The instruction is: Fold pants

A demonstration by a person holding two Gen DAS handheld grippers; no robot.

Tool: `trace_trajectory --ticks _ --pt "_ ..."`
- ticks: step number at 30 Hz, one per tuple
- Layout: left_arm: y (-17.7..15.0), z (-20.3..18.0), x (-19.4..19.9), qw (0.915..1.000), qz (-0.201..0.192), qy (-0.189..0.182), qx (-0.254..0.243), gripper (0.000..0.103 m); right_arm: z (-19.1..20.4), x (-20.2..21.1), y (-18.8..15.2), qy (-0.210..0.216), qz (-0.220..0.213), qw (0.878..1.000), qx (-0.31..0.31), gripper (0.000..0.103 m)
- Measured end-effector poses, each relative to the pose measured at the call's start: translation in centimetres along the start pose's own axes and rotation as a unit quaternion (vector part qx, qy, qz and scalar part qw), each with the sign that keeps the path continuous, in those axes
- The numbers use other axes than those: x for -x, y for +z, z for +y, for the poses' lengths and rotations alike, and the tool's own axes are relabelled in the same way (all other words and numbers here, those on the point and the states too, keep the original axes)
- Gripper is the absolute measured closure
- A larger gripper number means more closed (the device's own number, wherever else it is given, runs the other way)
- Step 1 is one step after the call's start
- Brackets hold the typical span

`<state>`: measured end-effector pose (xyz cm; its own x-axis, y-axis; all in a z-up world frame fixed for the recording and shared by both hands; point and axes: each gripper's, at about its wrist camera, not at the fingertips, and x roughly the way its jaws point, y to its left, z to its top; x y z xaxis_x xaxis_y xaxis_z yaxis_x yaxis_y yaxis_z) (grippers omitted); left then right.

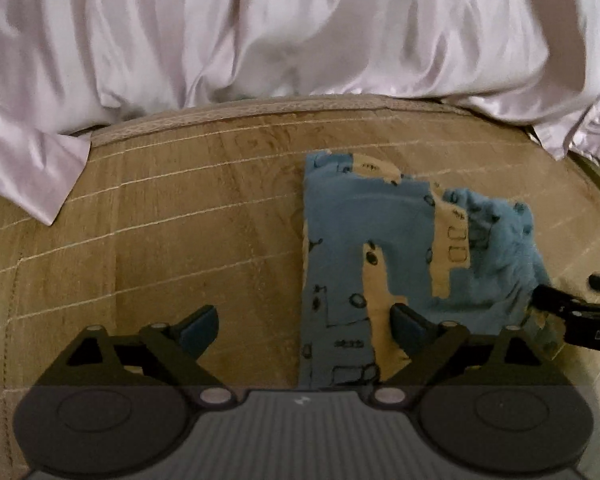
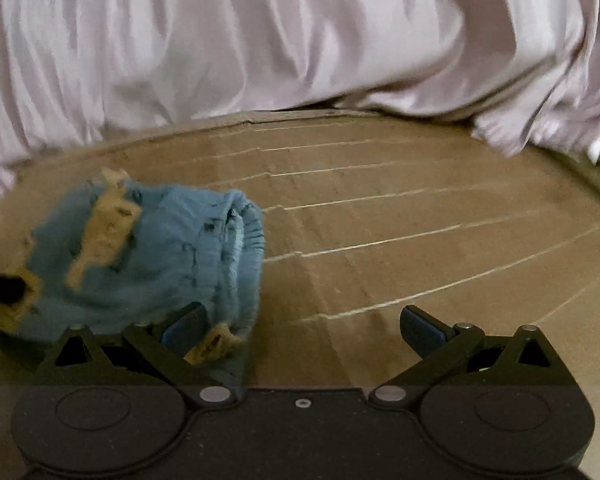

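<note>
One blue pants (image 1: 384, 248) folded on the brown quilted surface (image 1: 160, 220), toward its far edge | left gripper (image 1: 306, 332) fingers spread, empty | right gripper (image 2: 304, 330) fingers spread, empty | only right view shows the elastic waistband (image 2: 244, 240) | one pale curtain (image 2: 260, 32) behind

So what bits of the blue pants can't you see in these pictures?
- Left wrist view: the near end of the pants is hidden behind the left gripper.
- Right wrist view: the pants are blurred, so the print is unreadable; their near edge is hidden behind the right gripper.
- Both views: layers underneath the fold are hidden by the top cloth.
</note>
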<state>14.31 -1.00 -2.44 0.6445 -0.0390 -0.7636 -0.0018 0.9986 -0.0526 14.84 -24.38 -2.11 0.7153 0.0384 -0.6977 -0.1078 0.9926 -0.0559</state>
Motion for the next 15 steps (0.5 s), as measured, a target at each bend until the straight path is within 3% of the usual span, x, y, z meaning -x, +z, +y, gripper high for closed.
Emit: trace_trajectory --ticks 6,9,13,15 --pt "-0.9 0.2 0.8 0.9996 0.01 -0.013 -0.024 0.005 -0.3 0.9 -0.7 -0.018 0.018 1.0 -0.008 0.001" --pt "-0.9 0.4 1.8 0.9995 0.01 -0.02 -0.022 0.004 0.2 2.3 -0.7 -0.022 -0.02 1.0 0.001 0.001" --pt "0.5 0.4 2.6 0.9994 -0.022 -0.019 -0.02 0.004 1.0 3.2 -0.2 0.011 -0.082 0.997 -0.009 0.001" --pt "1.2 0.1 2.1 0.9994 -0.027 -0.003 -0.021 0.004 2.1 2.4 0.2 0.022 -0.082 0.996 0.007 0.001"
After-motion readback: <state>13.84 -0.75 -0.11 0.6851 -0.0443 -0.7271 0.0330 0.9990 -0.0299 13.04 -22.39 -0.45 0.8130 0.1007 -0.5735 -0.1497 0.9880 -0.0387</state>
